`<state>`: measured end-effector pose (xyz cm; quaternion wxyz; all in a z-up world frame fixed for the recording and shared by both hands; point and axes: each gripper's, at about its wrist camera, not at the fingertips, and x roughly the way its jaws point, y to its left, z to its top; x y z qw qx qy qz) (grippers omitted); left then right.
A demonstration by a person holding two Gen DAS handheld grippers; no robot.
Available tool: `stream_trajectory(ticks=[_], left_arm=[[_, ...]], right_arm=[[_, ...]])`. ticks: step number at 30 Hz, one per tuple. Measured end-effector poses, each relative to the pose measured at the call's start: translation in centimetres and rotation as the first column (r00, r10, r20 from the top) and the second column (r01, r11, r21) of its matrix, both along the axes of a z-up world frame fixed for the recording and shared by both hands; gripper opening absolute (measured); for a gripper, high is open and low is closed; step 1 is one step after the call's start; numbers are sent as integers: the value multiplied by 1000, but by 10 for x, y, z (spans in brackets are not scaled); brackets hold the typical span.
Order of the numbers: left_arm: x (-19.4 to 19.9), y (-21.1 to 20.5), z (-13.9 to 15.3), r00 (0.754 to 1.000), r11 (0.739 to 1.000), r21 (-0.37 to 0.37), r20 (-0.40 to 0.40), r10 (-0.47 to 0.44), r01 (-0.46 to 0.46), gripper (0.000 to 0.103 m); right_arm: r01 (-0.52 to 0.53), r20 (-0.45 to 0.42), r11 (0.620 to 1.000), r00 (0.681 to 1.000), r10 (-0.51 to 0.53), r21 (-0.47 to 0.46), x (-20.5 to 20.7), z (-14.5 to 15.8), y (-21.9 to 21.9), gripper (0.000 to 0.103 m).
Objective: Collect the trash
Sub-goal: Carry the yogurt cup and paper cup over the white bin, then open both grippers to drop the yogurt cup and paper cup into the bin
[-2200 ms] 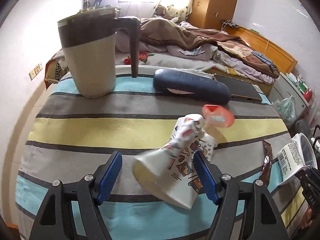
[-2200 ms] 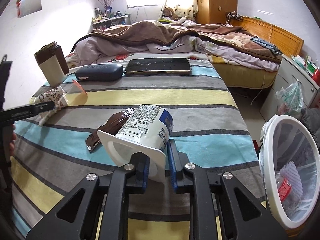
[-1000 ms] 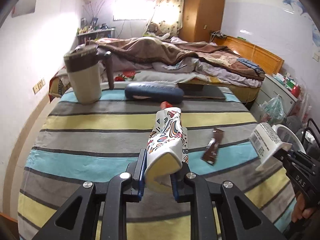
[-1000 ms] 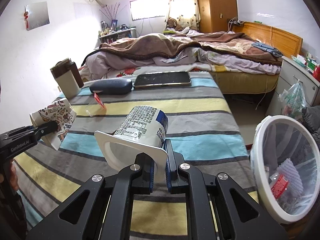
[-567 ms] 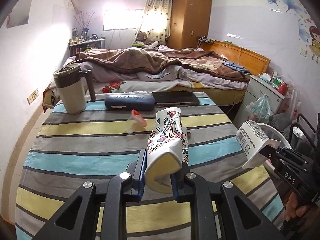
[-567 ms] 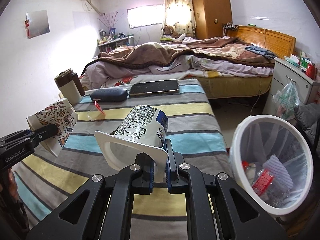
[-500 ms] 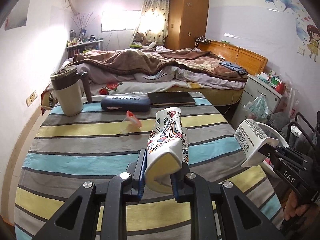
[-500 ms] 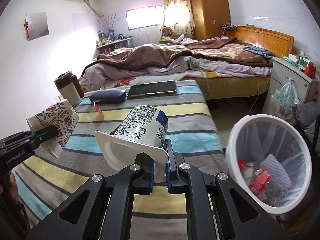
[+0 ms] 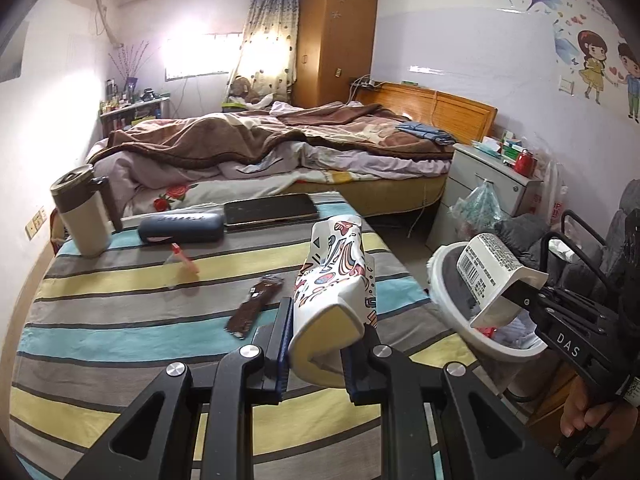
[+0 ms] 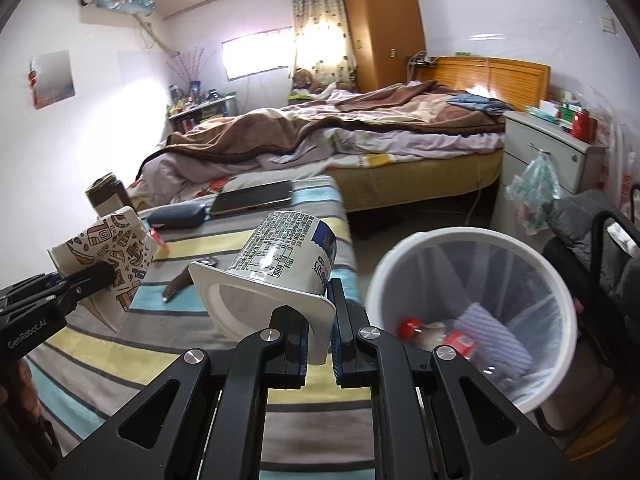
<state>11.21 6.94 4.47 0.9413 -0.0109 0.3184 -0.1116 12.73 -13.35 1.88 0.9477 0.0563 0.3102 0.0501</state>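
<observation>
My left gripper (image 9: pixel 318 344) is shut on a crushed patterned paper cup (image 9: pixel 334 284), held above the striped table; the cup also shows in the right wrist view (image 10: pixel 106 256). My right gripper (image 10: pixel 318 338) is shut on the rim of a white yogurt cup (image 10: pixel 280 256), held just left of the white trash bin (image 10: pixel 472 240). In the left wrist view the yogurt cup (image 9: pixel 490 264) hangs over the bin's rim (image 9: pixel 444 280). A brown wrapper (image 9: pixel 256 306) and a small plastic piece with a red lid (image 9: pixel 182 260) lie on the table.
A mug (image 9: pixel 82 216), a dark glasses case (image 9: pixel 180 228) and a tablet (image 9: pixel 270 208) sit at the table's far edge. The bin holds several pieces of trash (image 10: pixel 456 336). A bed (image 9: pixel 280 152), a nightstand (image 9: pixel 488 176) and a dark chair (image 10: pixel 592 240) stand beyond.
Both grippers have moved right and higher with their cups. The yogurt cup is now over the bin's rim, and the bin is nearer in the right wrist view.
</observation>
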Motion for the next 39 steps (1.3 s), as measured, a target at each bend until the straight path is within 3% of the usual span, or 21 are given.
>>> stream_trajectory(ticks=[13,26,37,39], left_arm=[[14,-94,-4,989,989,10,-15,-148,148,21],[43,-177,-34,959,963,-5,-93,-268,269,21],[63,-210,-52,942,953,-27,-140,-304,303,22],[62,-210,-53,945,955,-5,-138,-295,298,28]], right_arm=[[122,-13,993,993,-121,10,-8,-5,-62,12],[215,-111,976,970,-216,-25,-2,-26,-115,12],[237,-170,969,955,-244,-63,9,-39,-135,12],[241,-180,968,952,-249,-65,9,-40,-138,13]])
